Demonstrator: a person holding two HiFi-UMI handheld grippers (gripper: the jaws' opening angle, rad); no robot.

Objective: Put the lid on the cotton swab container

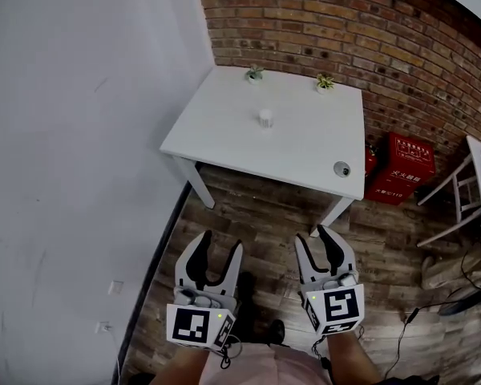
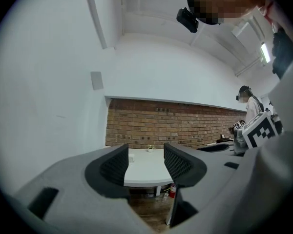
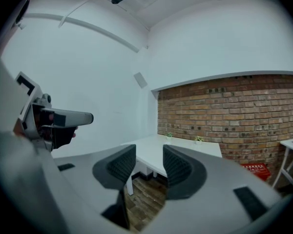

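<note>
left gripper (image 1: 222,241) and right gripper (image 1: 314,236) hung half-open and empty at the frame's bottom, well short of the white rectangular desk (image 1: 305,151). small white cylindrical swab container (image 1: 265,118) sat mid-desk. round grey lid (image 1: 341,168) lay by the lower-right edge, so a sloppy grab could've knocked it off.

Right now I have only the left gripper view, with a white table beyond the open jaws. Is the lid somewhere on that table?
Observer: Yes. The head view shows a small round lid lying near the front right edge of the table.
Operator: And the container?
Observer: The cotton swab container stands near the table's middle, well apart from the lid.
Operator: Is the right gripper carrying anything?
Observer: No. The right gripper view shows the right gripper with jaws apart and nothing between them.
</note>
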